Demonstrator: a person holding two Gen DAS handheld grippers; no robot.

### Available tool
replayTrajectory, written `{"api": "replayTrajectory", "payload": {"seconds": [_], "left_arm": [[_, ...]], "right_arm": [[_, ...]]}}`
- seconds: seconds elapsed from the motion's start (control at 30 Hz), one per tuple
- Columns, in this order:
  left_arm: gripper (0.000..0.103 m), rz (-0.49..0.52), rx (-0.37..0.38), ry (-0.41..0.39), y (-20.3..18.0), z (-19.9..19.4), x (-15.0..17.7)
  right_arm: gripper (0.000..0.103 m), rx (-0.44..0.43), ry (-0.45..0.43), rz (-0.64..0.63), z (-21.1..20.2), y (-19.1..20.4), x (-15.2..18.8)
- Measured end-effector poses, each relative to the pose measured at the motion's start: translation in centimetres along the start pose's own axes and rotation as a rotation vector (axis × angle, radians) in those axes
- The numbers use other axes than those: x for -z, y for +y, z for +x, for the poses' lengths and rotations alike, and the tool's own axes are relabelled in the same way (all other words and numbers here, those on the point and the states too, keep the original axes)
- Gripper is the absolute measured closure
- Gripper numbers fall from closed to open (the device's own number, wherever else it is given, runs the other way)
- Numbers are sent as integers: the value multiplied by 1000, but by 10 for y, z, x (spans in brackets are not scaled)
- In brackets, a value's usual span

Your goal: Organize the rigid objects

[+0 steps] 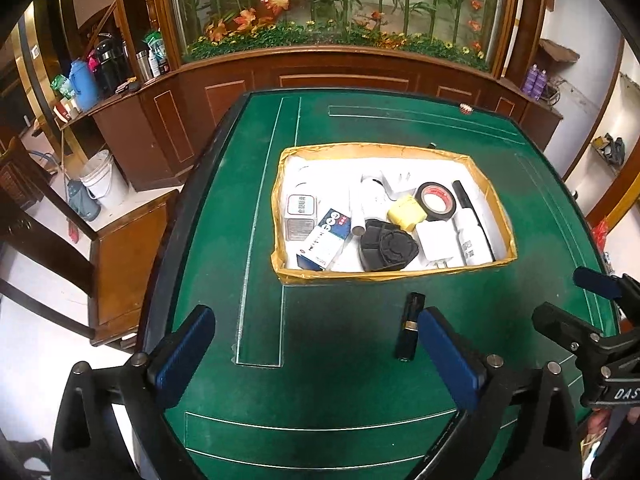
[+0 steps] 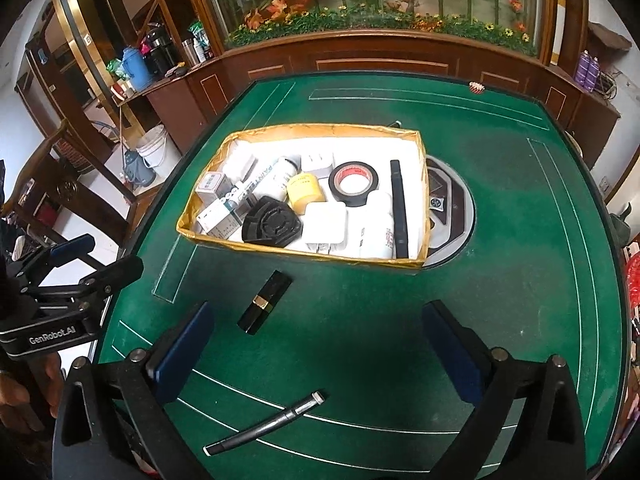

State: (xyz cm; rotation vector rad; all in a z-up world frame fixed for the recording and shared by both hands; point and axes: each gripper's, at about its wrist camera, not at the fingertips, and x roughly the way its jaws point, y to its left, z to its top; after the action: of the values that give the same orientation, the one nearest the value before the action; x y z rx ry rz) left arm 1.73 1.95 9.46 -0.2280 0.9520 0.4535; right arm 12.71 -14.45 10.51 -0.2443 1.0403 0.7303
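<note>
Lipstick (image 2: pixel 265 302), a black tube with a gold band, lies flat on the green table (image 2: pixel 500 208), just in front of the box (image 2: pixel 304 254) and apart from it. In the right wrist view it sits near the left finger of the right gripper (image 2: pixel 320 350), not between the fingers; in the left wrist view the same tube lies just beside the right finger of the left gripper (image 1: pixel 320 356), partly hidden by it. Both grippers stand wide, nothing between their blue pads, both tilted down at the table.

A grey pen (image 2: pixel 266 426) lies on the felt nearer than the lipstick, under the right gripper, slanted, its pale cap end toward the upper right.

The box, yellow-taped outside and white inside, is crowded: black tape roll (image 2: pixel 354 182), yellow jar (image 2: pixel 305 192), white charger (image 2: pixel 325 226), black triangular piece (image 2: pixel 272 226), white bottle (image 2: pixel 376 232), long black bar (image 2: pixel 399 208) along the right wall, small cartons (image 2: pixel 218 208) at the left. Its right end overlaps a round metal plate (image 2: pixel 452 216) set in the table.

A hand (image 2: pixel 24 396) holds the left gripper's handle at the left edge of the right wrist view.
</note>
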Motion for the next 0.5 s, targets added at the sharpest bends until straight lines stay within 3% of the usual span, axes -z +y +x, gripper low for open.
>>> {"api": "replayTrajectory", "payload": {"seconds": [0.2,0.5], "left_arm": [[1,-8,19,52,-6,10,-10],[1,11,1,70,-19,22,-25]], "right_arm": [[0,21,-18,-21,-3,3,-10],[0,27,-26,-23,-6,2,-17]]}}
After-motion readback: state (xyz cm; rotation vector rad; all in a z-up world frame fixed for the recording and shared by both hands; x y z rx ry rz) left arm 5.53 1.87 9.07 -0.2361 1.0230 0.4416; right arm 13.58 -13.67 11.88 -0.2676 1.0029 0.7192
